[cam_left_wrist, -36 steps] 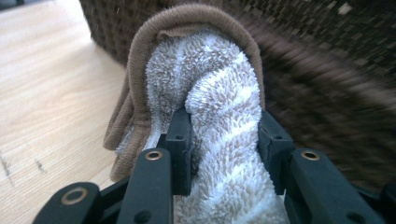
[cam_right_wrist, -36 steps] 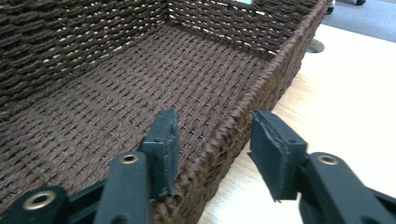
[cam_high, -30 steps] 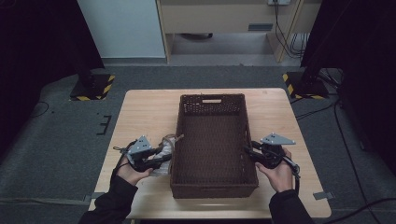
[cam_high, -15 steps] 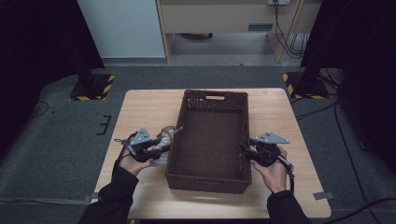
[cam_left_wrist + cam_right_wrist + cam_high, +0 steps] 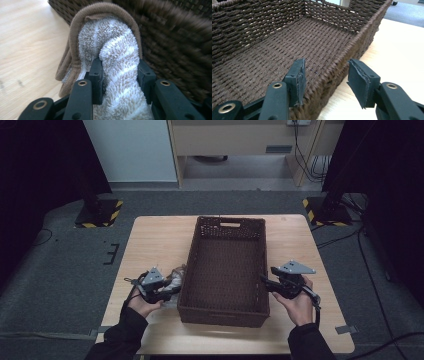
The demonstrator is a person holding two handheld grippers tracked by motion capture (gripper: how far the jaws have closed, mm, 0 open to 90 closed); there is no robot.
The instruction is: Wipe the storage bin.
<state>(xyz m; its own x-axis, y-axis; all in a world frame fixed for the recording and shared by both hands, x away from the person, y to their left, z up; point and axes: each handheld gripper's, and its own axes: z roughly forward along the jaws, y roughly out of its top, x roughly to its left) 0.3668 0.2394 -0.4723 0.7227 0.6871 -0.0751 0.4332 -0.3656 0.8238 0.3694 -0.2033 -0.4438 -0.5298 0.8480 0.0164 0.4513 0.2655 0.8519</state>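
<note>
1. Biggest thing here is the wooden table (image 5: pixel 155 240), light-coloured top, seen from above in the high view with the person's forearms coming in from the bottom edge.

2. Sitting in the middle of it is a dark brown woven basket (image 5: pixel 224 227), long rectangle, with a cut-out handle in its far wall. Inside it's just bare weave, which you can see up close in the right gripper view (image 5: pixel 287 45).

3. Right gripper (image 5: pixel 263 281) is at the basket's right wall, near the front corner. In its own view the jaws straddle the rim (image 5: pixel 325 75), one pad inside the basket and one out over the table, but they aren't pressing on it, there's a clear gap either side. They've just been opening, so the wall sits between them, loose.

4. Left gripper (image 5: pixel 173 291) is just beside the basket's left wall, down on the table. Its jaws are clamped on a bunched-up towel (image 5: pixel 117 67), the pads digging into the fluffy white-and-beige terry on both sides.

5. The towel (image 5: pixel 175 276) itself has a brown trimmed edge looping over the top of the bundle. It lies on the table outside the basket, right up against the left wall.
</note>
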